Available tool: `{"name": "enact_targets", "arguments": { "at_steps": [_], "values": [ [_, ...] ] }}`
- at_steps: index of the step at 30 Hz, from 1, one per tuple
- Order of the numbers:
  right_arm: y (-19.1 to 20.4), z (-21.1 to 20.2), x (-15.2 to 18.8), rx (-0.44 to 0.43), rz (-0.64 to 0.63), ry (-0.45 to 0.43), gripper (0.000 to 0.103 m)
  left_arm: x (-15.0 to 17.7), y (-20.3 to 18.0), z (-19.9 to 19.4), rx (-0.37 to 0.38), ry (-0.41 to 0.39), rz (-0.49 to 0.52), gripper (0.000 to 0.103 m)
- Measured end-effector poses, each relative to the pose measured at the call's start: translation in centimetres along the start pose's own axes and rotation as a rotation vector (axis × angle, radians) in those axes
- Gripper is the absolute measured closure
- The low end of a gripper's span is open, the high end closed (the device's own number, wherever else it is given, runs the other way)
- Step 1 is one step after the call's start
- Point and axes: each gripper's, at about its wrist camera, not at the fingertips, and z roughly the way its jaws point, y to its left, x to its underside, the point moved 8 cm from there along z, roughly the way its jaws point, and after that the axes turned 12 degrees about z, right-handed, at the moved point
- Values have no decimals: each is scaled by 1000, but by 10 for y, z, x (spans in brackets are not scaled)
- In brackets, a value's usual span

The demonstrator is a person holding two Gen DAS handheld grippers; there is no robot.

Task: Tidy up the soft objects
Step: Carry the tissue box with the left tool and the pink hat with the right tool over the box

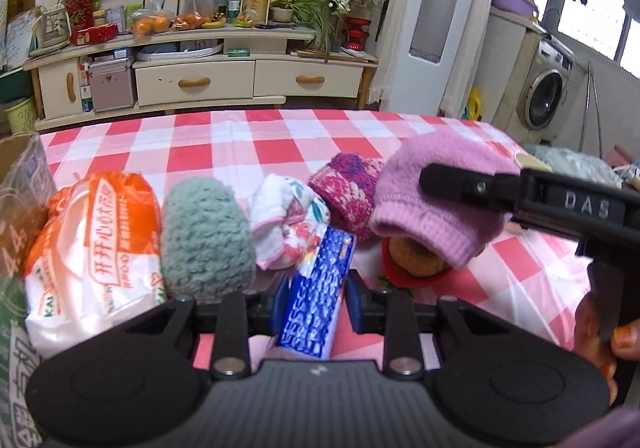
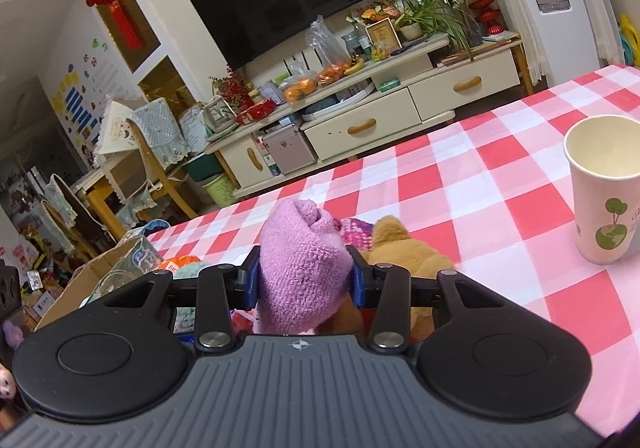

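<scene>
Pinching a blue packet (image 1: 316, 288), left jaws sit mid-clutter; right jaws squeeze the pink hat (image 2: 304, 272) beside open tablecloth (image 2: 480, 187).

Red-and-white checked tablecloth (image 1: 256, 135). Pink fuzzy knit hat (image 1: 436, 203); magenta-and-pink patterned knit piece (image 1: 348, 187); grey-green fluffy cloth (image 1: 204, 236); white floral-print cloth (image 1: 288, 219); blue-and-white tissue packet (image 1: 316, 292); orange-and-white plastic pack (image 1: 96, 248); white paper cup with green tree print (image 2: 604, 191).

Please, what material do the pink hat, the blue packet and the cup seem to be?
Pink hat: soft fuzzy knit, probably wool or acrylic; ribbed stitches show.
Blue packet: glossy printed plastic film, judging by its shine.
Cup: matte white paper, likely, with a rolled rim and printed trees.
</scene>
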Motion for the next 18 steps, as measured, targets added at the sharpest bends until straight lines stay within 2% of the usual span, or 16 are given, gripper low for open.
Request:
{"name": "enact_targets", "arguments": {
  "at_steps": [18],
  "values": [
    [-1, -8, -1, 42, -41, -3, 51, -6, 29, -36, -1, -78, -66, 74]
  ]
}}
